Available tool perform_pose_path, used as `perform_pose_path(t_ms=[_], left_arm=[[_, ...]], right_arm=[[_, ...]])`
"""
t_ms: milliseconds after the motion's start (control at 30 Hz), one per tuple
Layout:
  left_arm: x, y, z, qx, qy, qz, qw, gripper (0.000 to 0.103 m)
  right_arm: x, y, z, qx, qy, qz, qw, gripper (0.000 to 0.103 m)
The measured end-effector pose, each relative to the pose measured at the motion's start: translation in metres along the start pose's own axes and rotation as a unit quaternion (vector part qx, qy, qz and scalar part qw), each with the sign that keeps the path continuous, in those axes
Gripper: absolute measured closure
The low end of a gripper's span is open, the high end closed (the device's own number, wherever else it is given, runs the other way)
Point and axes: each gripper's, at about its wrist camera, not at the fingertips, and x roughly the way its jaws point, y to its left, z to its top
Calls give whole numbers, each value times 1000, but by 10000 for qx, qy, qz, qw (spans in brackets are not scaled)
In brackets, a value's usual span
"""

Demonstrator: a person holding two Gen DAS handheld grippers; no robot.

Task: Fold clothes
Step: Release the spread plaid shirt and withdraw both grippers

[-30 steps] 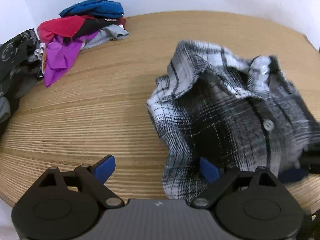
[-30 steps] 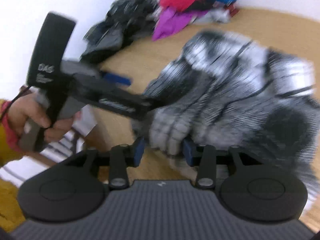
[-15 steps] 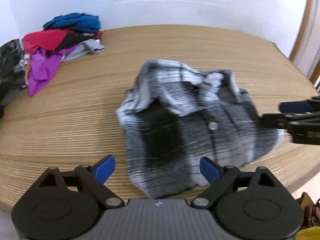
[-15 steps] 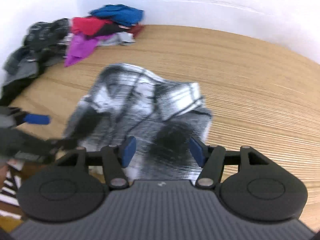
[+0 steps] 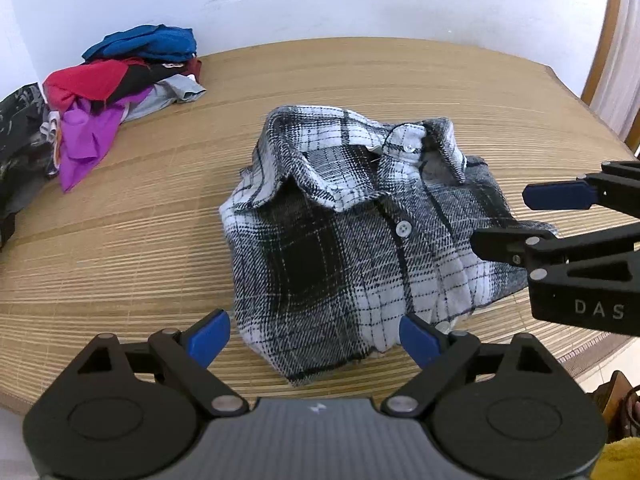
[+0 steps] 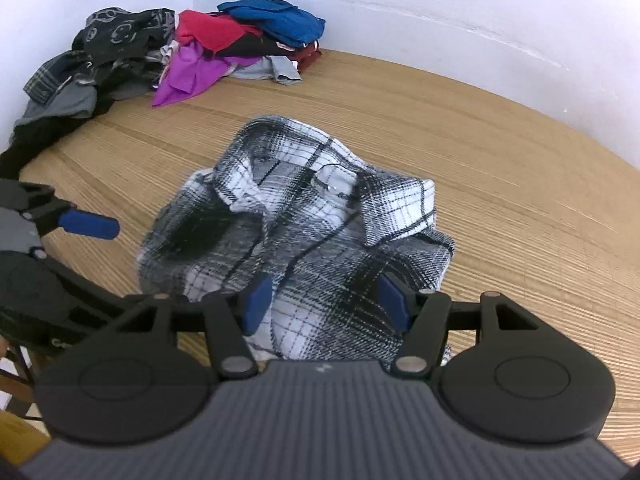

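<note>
On right claw [image 5: 532,220]: "DAS"

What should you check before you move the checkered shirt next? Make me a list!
1. Left tongs open, holding nothing: ok.
2. Right tongs open, holding nothing: ok.
3. Checkered shirt lying on the table, away from the clothes pile: ok.
4. Shirt folded neatly: not ok, the collar is rumpled and the edges are uneven.
5. Bare table on both sides of the shirt: ok.
6. Sleeves tucked underneath: cannot tell.
</note>
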Motion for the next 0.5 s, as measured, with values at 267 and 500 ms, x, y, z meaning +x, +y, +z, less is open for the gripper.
perform_pose_path(t_ms=[267, 500], left_arm=[[0, -13, -4, -4, 160, 97, 9998, 9], [3, -28, -7, 139, 266, 144, 9994, 9]], right_arm=[[1, -10, -16, 438, 197, 22, 9988, 41], [1, -13, -27, 444, 242, 8, 9987, 41]])
